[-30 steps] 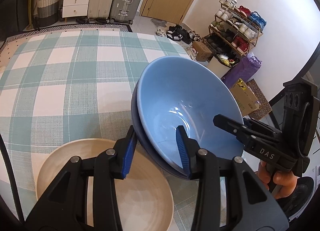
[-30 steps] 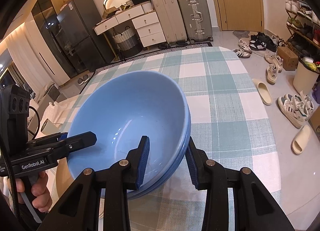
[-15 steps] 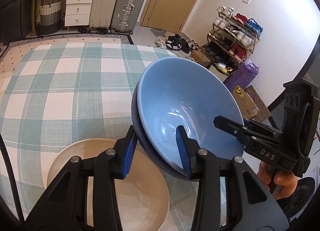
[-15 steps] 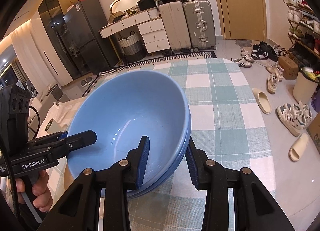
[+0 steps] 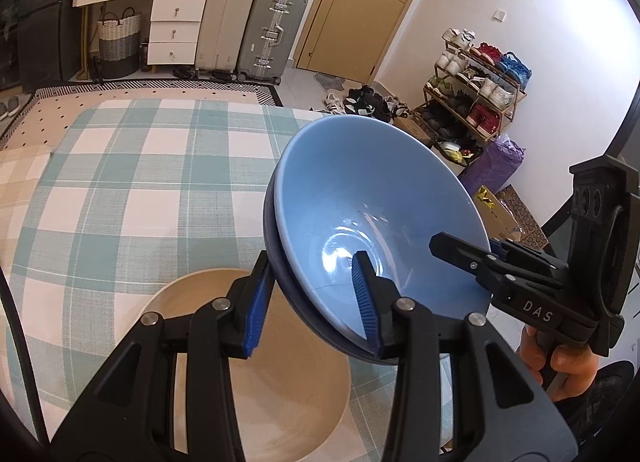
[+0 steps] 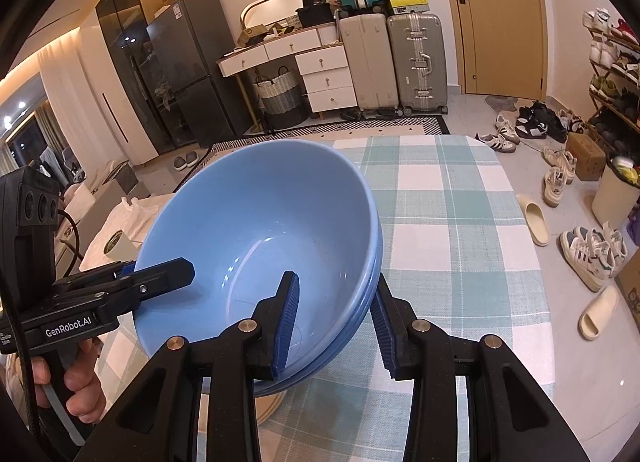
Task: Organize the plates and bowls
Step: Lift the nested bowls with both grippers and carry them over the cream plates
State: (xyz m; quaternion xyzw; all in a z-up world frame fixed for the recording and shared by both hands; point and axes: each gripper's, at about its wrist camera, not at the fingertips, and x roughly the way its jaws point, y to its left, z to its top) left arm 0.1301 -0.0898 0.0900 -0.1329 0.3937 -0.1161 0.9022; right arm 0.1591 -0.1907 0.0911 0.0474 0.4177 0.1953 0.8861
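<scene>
Two nested blue bowls point(image 5: 360, 198) point(image 6: 256, 222) hang in the air above the checked table, held from both sides. My left gripper point(image 5: 312, 302) is shut on their near rim, one pad inside and one outside. My right gripper point(image 6: 334, 322) is shut on the opposite rim in the same way; it also shows in the left wrist view point(image 5: 496, 258). A beige bowl point(image 5: 280, 374) sits on the table right below the blue bowls, its edge showing in the right wrist view point(image 6: 268, 408).
The teal and white checked tablecloth point(image 5: 140, 182) point(image 6: 460, 222) covers the table. Beyond it stand suitcases point(image 5: 256, 26), a drawer unit and a shoe rack point(image 5: 476, 78). Loose shoes and slippers point(image 6: 532, 218) lie on the floor to the right.
Both grippers have lifted the blue bowls higher and moved them over the beige bowl, which now sits further right under them. Both grips stay the same.
</scene>
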